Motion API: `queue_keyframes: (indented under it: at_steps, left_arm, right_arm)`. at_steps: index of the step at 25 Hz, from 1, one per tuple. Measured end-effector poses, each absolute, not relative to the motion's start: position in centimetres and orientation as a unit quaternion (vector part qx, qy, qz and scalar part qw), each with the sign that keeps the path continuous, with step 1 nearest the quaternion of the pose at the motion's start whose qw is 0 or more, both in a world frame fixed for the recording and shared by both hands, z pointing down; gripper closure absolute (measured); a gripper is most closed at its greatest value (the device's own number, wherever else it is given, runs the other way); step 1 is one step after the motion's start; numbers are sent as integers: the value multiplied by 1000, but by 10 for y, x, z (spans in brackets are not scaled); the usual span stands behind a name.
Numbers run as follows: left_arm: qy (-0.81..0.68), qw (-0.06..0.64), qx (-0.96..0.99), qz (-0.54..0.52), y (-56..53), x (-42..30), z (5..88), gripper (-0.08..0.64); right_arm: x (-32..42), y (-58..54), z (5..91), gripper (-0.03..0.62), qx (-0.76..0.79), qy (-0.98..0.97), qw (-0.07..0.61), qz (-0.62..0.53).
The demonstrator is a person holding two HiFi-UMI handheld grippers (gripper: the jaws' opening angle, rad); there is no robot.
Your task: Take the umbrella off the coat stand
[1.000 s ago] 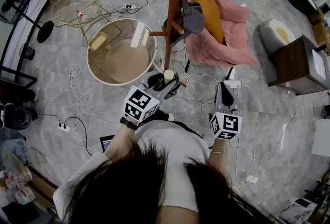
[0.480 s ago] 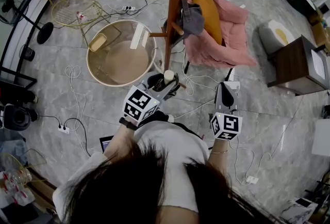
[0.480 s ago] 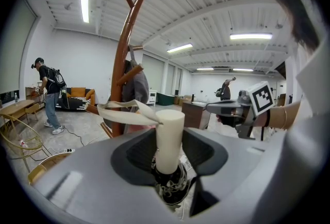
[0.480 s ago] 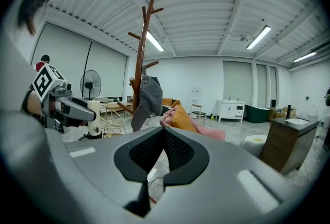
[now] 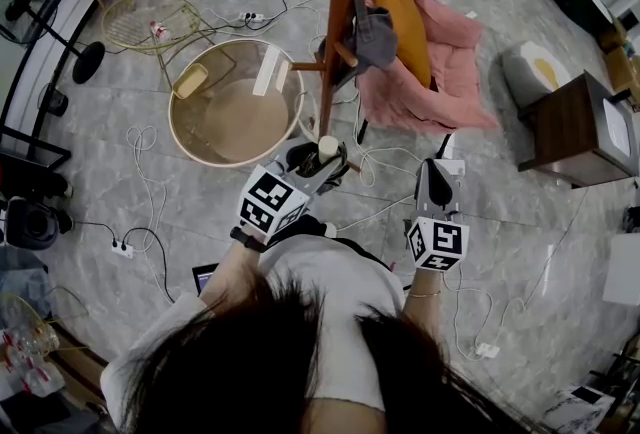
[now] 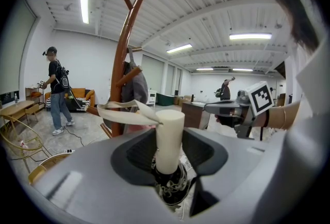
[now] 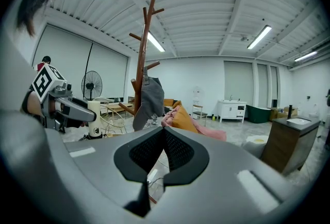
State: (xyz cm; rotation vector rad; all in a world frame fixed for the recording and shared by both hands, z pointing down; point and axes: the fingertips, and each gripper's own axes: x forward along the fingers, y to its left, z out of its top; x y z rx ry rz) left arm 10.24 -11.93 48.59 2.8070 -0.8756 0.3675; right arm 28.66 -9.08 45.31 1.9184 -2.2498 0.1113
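A: Where's the left gripper (image 5: 318,160)?

B: Centre of the head view, just below the coat stand (image 5: 338,32). Its jaws are clamped on the umbrella (image 6: 169,140), one pad on each side of the cream handle. The handle stands upright. The dark folded canopy is bunched beneath it, low in the left gripper view.

A: Is the umbrella clear of the stand?

B: The handle sits near the pole, not touching it. A beige wrist strap (image 6: 126,113) runs from the handle top toward the left of the frame. Its loop overlaps the pole there, so I can't tell whether it is hooked on a peg.

A: And the right gripper (image 5: 438,184)?

B: Right of centre in the head view, apart from the umbrella. Jaws pressed together, nothing between them.

A: Surroundings?

B: A grey garment (image 5: 375,34) hangs off a peg, upper centre. A pink-draped chair (image 5: 440,72) with an orange cushion (image 5: 405,12) is upper right. A round table (image 5: 235,107) is left of the pole.
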Motion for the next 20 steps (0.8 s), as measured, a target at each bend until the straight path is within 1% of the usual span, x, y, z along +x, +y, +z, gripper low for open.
queue_keyframes:
  at_steps: [20]
  left_arm:
    - [-296,89,943,120,-114,108,484,350]
  right_arm:
    - [294,-86,453,591,649,-754,89,39]
